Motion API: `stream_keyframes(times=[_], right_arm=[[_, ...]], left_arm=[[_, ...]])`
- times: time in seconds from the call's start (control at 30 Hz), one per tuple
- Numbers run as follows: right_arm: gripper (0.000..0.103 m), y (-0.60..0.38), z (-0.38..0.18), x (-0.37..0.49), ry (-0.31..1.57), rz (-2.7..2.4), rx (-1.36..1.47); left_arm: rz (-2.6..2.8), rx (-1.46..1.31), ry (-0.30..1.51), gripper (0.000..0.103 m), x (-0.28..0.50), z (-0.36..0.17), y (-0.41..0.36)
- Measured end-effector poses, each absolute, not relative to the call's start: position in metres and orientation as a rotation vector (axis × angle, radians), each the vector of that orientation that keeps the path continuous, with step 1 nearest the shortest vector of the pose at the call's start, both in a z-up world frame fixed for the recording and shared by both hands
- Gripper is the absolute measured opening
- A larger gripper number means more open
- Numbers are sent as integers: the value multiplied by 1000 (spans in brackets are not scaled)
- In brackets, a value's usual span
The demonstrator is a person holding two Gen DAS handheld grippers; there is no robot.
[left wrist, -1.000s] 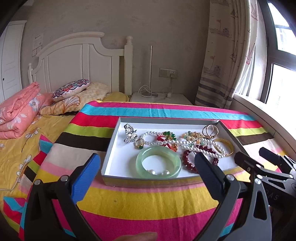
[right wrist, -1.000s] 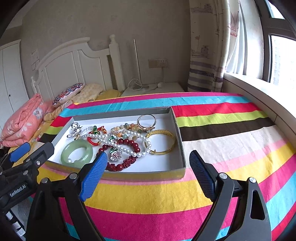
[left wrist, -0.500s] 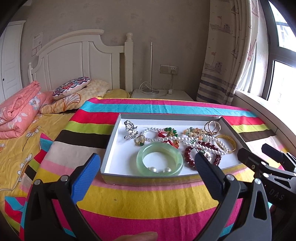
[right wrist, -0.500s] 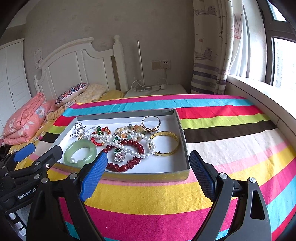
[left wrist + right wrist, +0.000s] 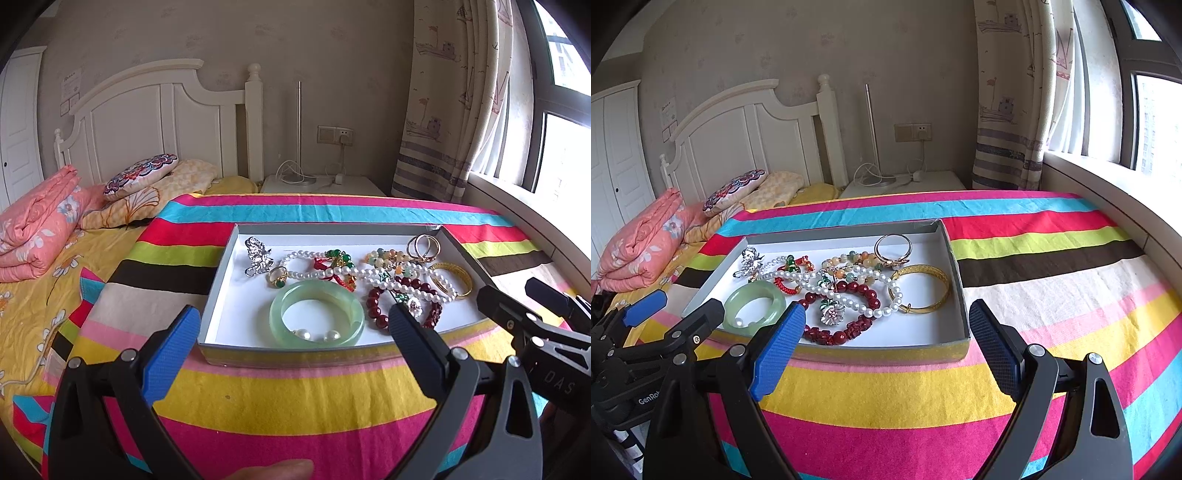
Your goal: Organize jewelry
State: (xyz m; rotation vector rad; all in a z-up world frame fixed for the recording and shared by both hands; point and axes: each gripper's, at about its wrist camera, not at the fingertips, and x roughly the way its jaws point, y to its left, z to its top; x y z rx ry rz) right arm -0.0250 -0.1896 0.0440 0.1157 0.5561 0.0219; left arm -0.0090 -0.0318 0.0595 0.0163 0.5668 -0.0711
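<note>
A shallow grey box [image 5: 218,291] [image 5: 960,295] with a white floor sits on the striped cloth and holds a tangle of jewelry. Inside lie a green jade bangle [image 5: 317,318] [image 5: 754,308], a gold bangle [image 5: 452,282] [image 5: 921,288], a pearl strand [image 5: 321,274] [image 5: 849,291], dark red bead bracelets [image 5: 376,306] [image 5: 842,334], a silver brooch [image 5: 257,255] [image 5: 750,261] and rings [image 5: 423,246] [image 5: 893,247]. My left gripper [image 5: 293,341] hovers open in front of the box's near edge. My right gripper [image 5: 886,341] is open too, just short of the near right corner. Neither holds anything.
The striped cloth [image 5: 1052,280] covers a table beside a bed with a folded pink quilt [image 5: 33,229] and pillows [image 5: 140,177]. A bedside stand [image 5: 325,184], a curtain [image 5: 450,92] and a window sill [image 5: 1108,192] lie behind and to the right.
Both grippers have shifted slightly, so the box sits a little further left and lower in the left wrist view. Both stayed open; no jewelry has moved.
</note>
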Motion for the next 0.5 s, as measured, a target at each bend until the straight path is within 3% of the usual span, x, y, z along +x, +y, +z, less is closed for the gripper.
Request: stream_keyframes(times=[0.5], right_arm=[[87, -188, 45, -27, 545, 11, 98]], left_arm=[[-71, 16, 567, 101, -9, 60, -32]])
